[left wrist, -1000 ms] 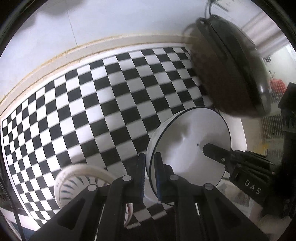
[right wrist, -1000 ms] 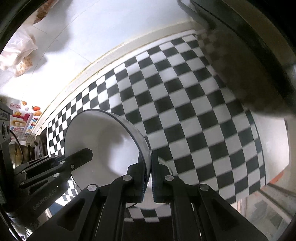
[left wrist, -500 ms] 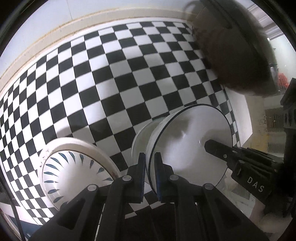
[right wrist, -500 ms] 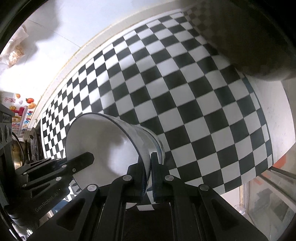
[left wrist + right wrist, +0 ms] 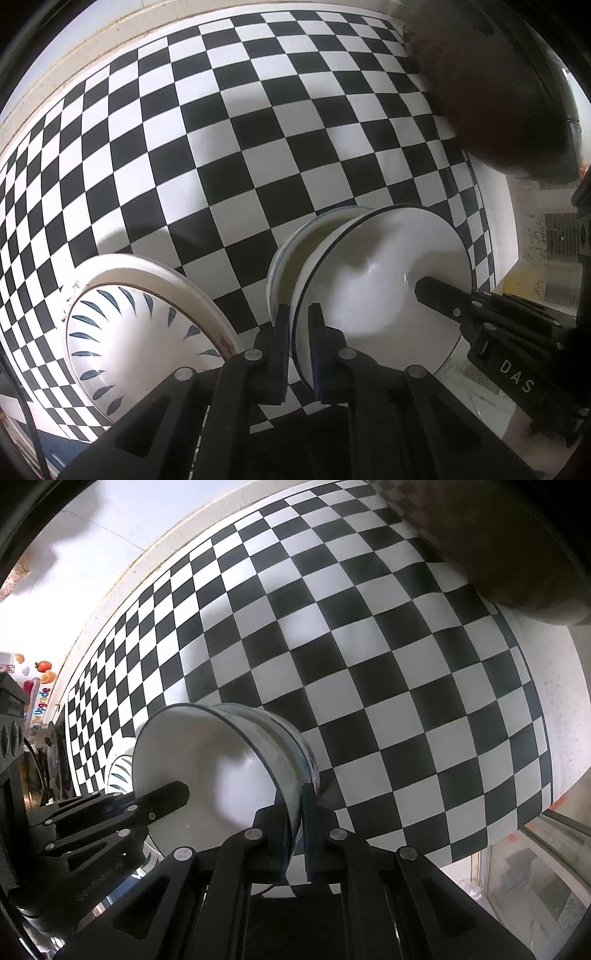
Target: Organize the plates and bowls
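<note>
White bowl, dark-rimmed: held over the checkered cloth, directly above and nearly nested into a second bowl with a bluish rim, mouth facing both cameras; contact between them cannot be told. Left gripper and right gripper: each narrowed onto opposite sides of the rim, one finger inside, one outside. Blue-patterned plate: just beside, on the left gripper's side.

Both grippers clamp one white bowl from opposite sides: the left gripper pinches its near rim between closed fingers, while the right gripper grips the facing rim, one finger inside, one outside.
</note>
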`<state>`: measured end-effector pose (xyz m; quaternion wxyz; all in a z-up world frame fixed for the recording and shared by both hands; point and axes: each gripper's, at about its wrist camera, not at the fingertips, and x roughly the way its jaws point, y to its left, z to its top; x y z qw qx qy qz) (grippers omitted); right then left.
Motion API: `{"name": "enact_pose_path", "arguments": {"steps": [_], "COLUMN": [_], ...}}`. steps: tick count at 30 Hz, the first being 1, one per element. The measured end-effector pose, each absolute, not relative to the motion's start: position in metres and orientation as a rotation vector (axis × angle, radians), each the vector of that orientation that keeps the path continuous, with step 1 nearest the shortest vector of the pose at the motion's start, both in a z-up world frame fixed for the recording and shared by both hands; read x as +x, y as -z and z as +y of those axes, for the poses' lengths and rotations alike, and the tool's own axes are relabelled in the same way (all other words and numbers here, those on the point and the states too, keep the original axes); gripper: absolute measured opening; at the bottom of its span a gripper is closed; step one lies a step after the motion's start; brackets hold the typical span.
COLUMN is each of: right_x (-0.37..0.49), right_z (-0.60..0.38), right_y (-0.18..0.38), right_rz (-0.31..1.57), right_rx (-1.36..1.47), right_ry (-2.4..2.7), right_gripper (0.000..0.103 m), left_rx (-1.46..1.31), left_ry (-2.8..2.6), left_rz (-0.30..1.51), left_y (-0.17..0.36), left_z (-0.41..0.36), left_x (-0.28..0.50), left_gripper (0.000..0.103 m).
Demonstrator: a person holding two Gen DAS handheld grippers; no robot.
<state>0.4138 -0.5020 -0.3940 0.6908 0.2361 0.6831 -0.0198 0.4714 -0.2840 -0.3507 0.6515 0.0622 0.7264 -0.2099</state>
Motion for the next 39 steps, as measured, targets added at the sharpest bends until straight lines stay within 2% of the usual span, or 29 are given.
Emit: {"name": "enact_pose_path", "arguments": {"steps": [14,39], "right_x": [0.425,0.421], "right_z": [-0.496,-0.490], "right_y": [0.396,0.388], "right_rz": [1.595,1.589], "right_rx": [0.479,0.401], "right_ry": [0.036,0.007], "right_gripper": [0.010,0.010], "left_rx": [0.116,0.194], "left_ry": [0.456,0.426], "left_rz": [1.683,1.666], "left_y": [0.354,0.352], "left_z": [-0.281,-0.279], "left_x": [0.470,0.463], "left_gripper": [0.008,0.012]}}
